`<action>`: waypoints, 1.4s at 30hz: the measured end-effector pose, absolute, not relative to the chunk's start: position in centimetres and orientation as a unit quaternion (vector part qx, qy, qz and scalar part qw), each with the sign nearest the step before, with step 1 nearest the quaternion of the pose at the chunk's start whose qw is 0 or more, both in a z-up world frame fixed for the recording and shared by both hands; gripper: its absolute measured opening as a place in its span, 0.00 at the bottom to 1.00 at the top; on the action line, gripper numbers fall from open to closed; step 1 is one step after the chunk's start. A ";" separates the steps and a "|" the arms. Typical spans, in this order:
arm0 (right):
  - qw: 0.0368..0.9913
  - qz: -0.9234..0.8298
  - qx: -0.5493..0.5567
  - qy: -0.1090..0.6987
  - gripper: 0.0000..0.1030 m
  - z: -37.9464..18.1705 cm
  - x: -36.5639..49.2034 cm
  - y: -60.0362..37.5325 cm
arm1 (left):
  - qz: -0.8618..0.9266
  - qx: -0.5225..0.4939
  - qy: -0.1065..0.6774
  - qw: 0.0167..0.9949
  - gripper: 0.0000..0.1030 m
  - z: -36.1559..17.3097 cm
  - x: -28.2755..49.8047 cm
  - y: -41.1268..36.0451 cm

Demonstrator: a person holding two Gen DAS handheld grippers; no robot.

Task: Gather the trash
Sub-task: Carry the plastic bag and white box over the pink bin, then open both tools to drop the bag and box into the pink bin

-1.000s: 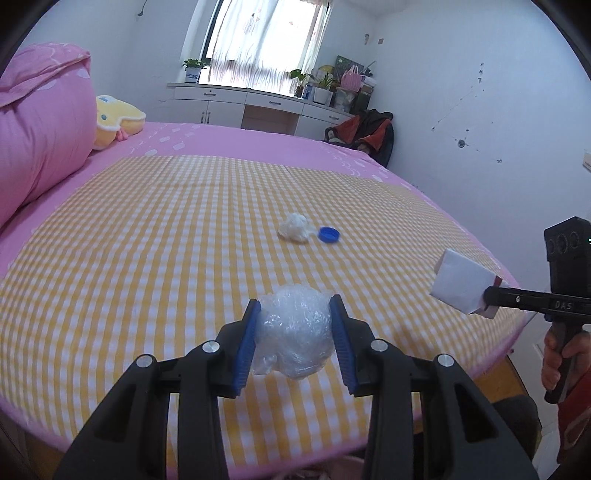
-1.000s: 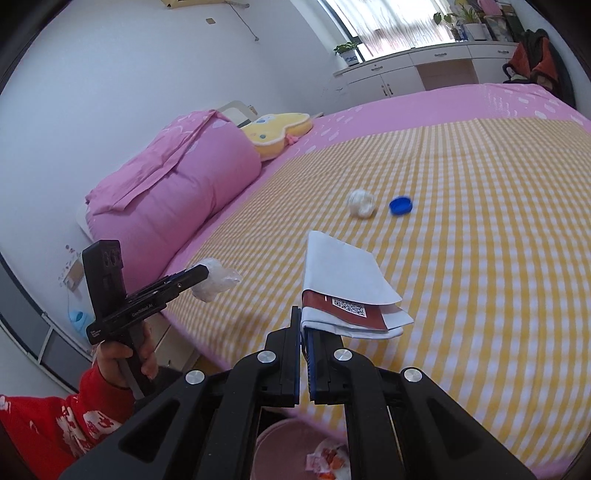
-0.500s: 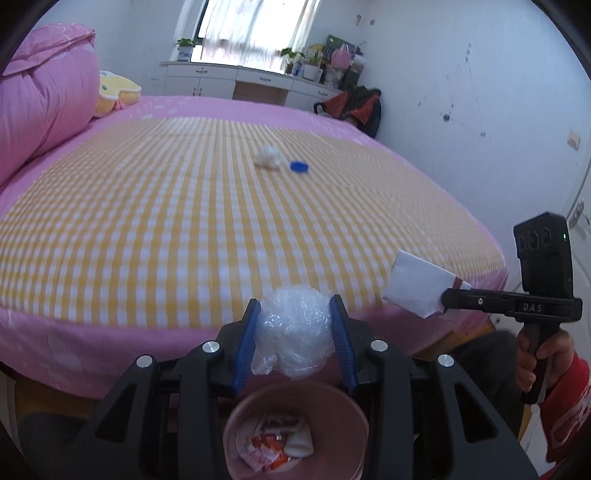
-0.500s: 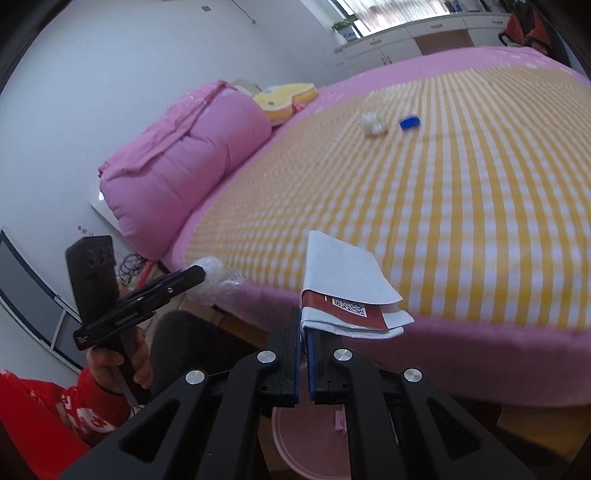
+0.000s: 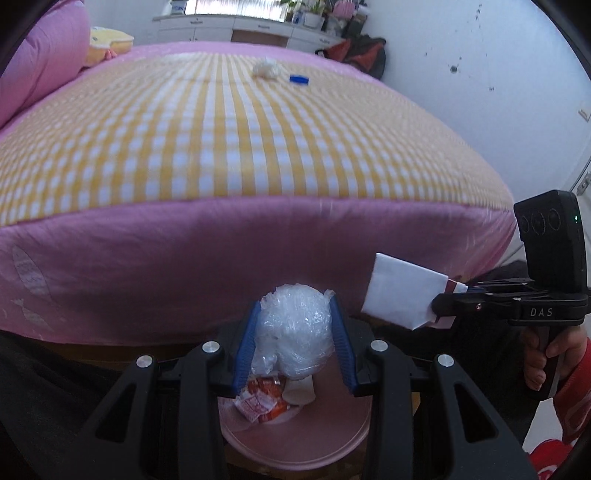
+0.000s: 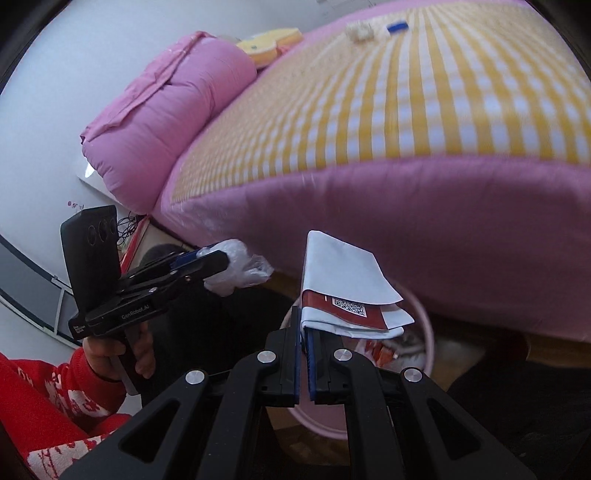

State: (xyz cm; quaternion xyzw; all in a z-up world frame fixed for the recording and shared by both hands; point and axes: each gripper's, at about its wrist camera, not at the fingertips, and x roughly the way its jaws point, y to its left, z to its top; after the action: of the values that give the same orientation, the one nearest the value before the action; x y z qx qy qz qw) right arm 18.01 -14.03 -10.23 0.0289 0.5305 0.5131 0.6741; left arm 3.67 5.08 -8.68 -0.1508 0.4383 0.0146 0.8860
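Note:
My left gripper (image 5: 295,343) is shut on a crumpled clear plastic wad (image 5: 295,334) and holds it right above a pink trash bin (image 5: 295,439) on the floor by the bed. The bin holds red-and-white wrappers (image 5: 262,400). My right gripper (image 6: 303,336) is shut on a folded white paper with a red strip (image 6: 343,288), above the bin's rim (image 6: 424,325). The paper shows in the left wrist view (image 5: 402,295), the wad in the right wrist view (image 6: 236,266). A white tissue ball (image 5: 265,69) and a blue bottle cap (image 5: 299,79) lie far back on the bed.
The bed with a yellow checked cover (image 5: 236,133) and pink side (image 5: 221,251) rises just behind the bin. A pink duvet (image 6: 166,122) and yellow pillow (image 6: 266,46) lie at its head. White cabinets (image 5: 236,31) stand under the window.
Both grippers have dropped from over the bed down past its edge, with the wad and the paper still held. The pink bin now lies below both.

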 end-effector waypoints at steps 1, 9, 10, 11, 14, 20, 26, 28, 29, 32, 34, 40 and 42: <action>0.670 0.512 0.029 0.537 0.08 -10.7 17.9 -13.8 | 0.012 -0.149 0.444 0.883 0.38 -9.2 3.7 4.8; 0.647 0.493 0.012 0.582 0.08 -13.6 17.3 -12.1 | 0.008 -0.145 0.474 0.869 0.38 -11.4 4.7 4.1; 0.644 0.489 0.012 0.589 0.08 -14.0 17.1 -11.7 | 0.009 -0.143 0.480 0.865 0.38 -11.8 4.8 4.0; 0.641 0.486 0.011 0.593 0.08 -14.3 17.1 -11.5 | 0.007 -0.141 0.487 0.862 0.38 -12.1 5.0 3.9; 0.636 0.475 0.006 0.608 0.08 -15.0 16.9 -10.7 | 0.008 -0.140 0.511 0.848 0.38 -13.5 5.5 3.6; 0.619 0.458 -0.014 0.638 0.08 -17.3 16.8 -9.9 | 0.009 -0.144 0.548 0.824 0.38 -15.6 6.1 3.0; 0.608 0.447 -0.023 0.655 0.08 -18.5 17.3 -9.6 | 0.018 -0.154 0.579 0.801 0.38 -17.8 6.3 3.1; 0.606 0.442 -0.026 0.661 0.08 -19.0 17.5 -9.5 | 0.016 -0.162 0.587 0.793 0.40 -18.5 6.6 3.2; 0.605 0.439 -0.028 0.663 0.08 -19.3 17.6 -9.3 | 0.016 -0.162 0.590 0.791 0.41 -18.8 6.8 3.1; 0.603 0.431 -0.031 0.671 0.22 -20.0 17.6 -8.8 | 0.018 -0.153 0.598 0.787 0.47 -19.3 7.2 2.9; 0.604 0.428 -0.032 0.671 0.49 -20.0 17.7 -9.1 | 0.020 -0.148 0.602 0.784 0.61 -19.6 7.4 2.7; 0.620 0.417 -0.053 0.662 0.67 -19.1 17.9 -9.7 | 0.029 -0.147 0.610 0.779 0.74 -20.1 7.2 3.3; 0.624 0.417 -0.053 0.659 0.75 -18.8 18.0 -9.9 | 0.028 -0.144 0.612 0.777 0.76 -20.0 7.0 3.6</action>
State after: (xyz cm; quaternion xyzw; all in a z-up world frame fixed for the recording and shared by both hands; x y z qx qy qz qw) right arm 18.05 -9.95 -18.80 -0.0525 0.6591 0.4171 0.6236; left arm 6.97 3.64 -19.99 -0.1444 0.6118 0.0282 0.7772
